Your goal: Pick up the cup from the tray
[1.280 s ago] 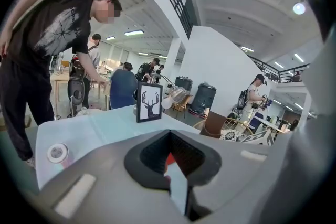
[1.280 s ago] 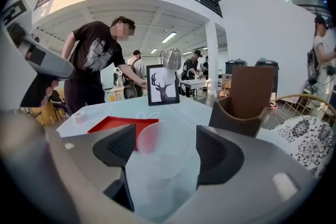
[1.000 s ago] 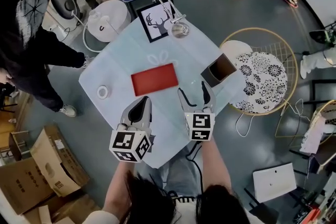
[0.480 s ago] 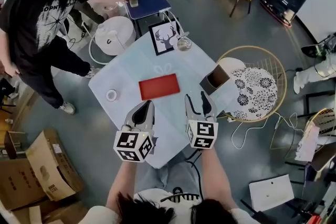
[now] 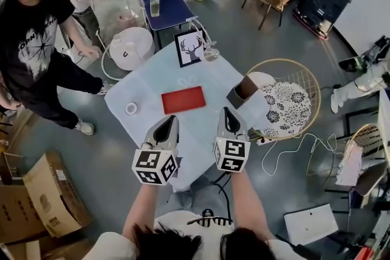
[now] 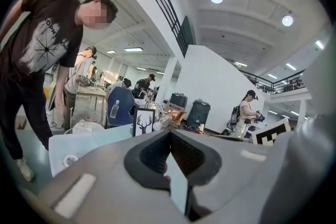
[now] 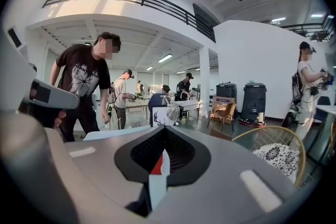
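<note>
Now we hold the left gripper [image 5: 171,119] with jaws together and the right gripper [image 5: 227,110] with jaws just closed on nothing, the cup [image 5: 130,108] ahead and left of both, near the tray [image 5: 183,99].

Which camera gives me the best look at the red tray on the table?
The head view: the red tray lies whole and unobstructed on the table. The right gripper view shows only a red sliver between its closed jaws; the left gripper view gives at most a trace behind its own jaws.
</note>
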Tool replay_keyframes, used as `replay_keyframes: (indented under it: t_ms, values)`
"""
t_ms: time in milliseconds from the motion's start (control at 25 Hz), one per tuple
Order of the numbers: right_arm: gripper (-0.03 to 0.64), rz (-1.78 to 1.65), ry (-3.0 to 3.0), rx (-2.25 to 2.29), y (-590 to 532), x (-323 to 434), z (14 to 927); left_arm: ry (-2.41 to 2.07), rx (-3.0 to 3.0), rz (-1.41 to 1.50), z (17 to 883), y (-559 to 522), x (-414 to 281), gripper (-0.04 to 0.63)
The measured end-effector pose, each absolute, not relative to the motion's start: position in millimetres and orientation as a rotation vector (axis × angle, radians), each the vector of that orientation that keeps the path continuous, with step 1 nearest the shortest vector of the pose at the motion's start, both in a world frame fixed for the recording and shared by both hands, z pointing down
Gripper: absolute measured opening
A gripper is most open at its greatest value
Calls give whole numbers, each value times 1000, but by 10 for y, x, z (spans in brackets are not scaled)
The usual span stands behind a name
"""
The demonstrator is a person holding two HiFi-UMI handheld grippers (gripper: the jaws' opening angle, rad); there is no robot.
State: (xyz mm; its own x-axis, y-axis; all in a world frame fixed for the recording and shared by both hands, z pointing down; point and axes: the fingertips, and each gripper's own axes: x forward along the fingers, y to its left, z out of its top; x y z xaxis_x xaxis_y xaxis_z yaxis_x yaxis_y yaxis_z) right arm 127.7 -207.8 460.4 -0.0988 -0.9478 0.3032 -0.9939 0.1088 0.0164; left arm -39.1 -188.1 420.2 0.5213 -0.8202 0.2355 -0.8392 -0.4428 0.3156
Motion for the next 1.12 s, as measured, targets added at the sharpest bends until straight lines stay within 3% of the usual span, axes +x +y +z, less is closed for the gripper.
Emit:
replay_keyframes:
  t_ms: [1120]
  values:
    - [23, 192, -2180, 1842, -1475, 902, 4174, -1400, 2371, -44, 3915, -1427, -610, 0]
